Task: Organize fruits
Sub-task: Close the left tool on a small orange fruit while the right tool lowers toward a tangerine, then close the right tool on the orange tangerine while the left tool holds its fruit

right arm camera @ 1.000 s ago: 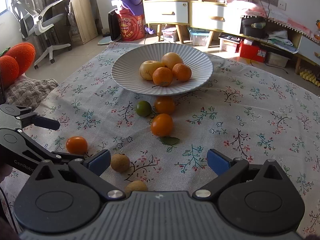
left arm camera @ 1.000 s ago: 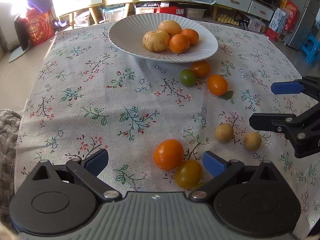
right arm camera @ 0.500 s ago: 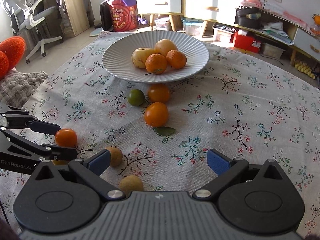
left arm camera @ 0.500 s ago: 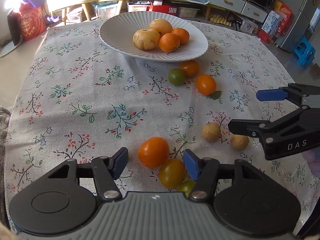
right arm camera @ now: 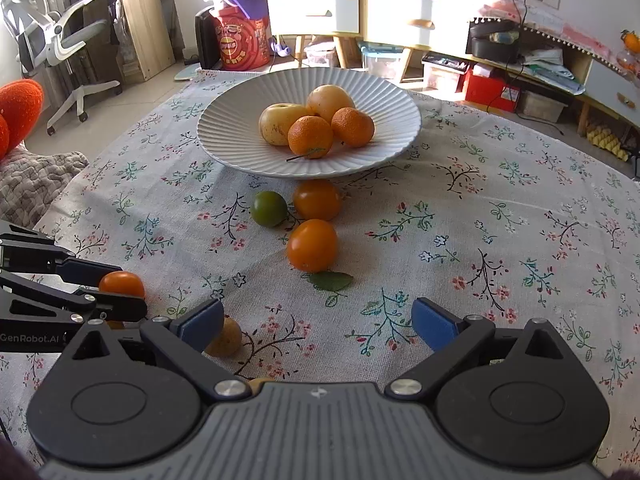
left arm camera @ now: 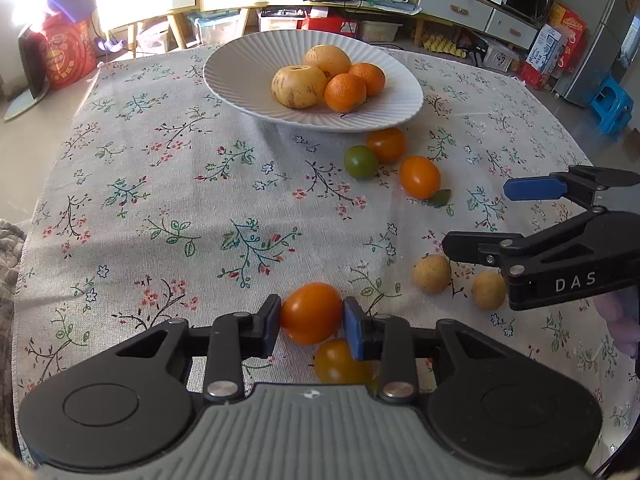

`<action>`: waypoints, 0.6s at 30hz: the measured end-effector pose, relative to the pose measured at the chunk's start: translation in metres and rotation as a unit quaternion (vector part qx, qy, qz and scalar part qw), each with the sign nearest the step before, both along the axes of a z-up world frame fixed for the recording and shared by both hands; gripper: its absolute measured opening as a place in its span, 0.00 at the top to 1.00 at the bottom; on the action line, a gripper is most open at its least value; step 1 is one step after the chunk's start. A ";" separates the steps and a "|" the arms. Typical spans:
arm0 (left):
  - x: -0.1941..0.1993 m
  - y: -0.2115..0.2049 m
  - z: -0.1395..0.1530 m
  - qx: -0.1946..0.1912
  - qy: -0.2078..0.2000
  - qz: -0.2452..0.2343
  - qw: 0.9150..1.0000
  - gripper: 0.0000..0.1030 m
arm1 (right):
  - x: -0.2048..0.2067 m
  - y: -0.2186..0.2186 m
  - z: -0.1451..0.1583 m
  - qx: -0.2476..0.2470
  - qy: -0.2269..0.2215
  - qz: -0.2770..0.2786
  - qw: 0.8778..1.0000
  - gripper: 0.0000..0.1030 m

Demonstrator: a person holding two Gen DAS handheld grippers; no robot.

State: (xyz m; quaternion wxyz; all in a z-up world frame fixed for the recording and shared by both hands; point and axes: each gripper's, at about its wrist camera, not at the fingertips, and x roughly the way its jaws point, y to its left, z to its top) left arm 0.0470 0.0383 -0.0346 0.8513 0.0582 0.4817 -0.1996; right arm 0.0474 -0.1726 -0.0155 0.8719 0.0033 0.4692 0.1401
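Observation:
My left gripper (left arm camera: 308, 320) is shut on an orange tomato (left arm camera: 311, 317) on the floral tablecloth; it also shows in the right wrist view (right arm camera: 121, 284). A darker tomato (left arm camera: 340, 362) lies just behind it. My right gripper (right arm camera: 318, 322) is open and empty, low over the cloth, and shows at the right in the left wrist view (left arm camera: 476, 220). Two small tan fruits (left arm camera: 432, 274) (left arm camera: 489, 290) lie beside it. The white ribbed plate (left arm camera: 240, 76) holds two yellow pears and two oranges (left arm camera: 345, 93). A green tomato (right arm camera: 269, 208) and two orange tomatoes (right arm camera: 312, 245) (right arm camera: 317, 199) lie before the plate.
A green leaf (right arm camera: 331, 281) lies on the cloth by the nearest orange tomato. A grey blanket (right arm camera: 28, 184) sits off the table's left edge. Cabinets, boxes and an office chair (right arm camera: 60, 40) stand beyond the table.
My left gripper moved forward and closed its fingers on the orange tomato. My right gripper drifted slightly closer to the plate and stayed open.

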 end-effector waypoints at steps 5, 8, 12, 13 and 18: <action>0.002 0.001 0.001 -0.001 -0.003 0.006 1.000 0.68 | 0.004 0.003 -0.002 0.003 -0.009 0.000 1.000 0.09; 0.002 0.002 0.002 -0.002 -0.003 0.009 1.000 0.68 | 0.007 0.005 -0.003 0.004 -0.018 0.006 1.000 0.14; 0.003 0.002 0.005 -0.005 -0.006 0.010 1.000 0.68 | 0.011 0.010 -0.005 0.004 -0.028 0.017 0.999 0.23; 0.003 0.002 0.005 -0.006 -0.007 0.010 1.000 0.68 | 0.012 0.011 -0.005 0.005 -0.030 0.019 0.999 0.27; 0.004 0.001 0.006 -0.006 -0.007 0.008 1.000 0.68 | 0.020 0.016 -0.009 0.003 -0.032 0.021 0.999 0.44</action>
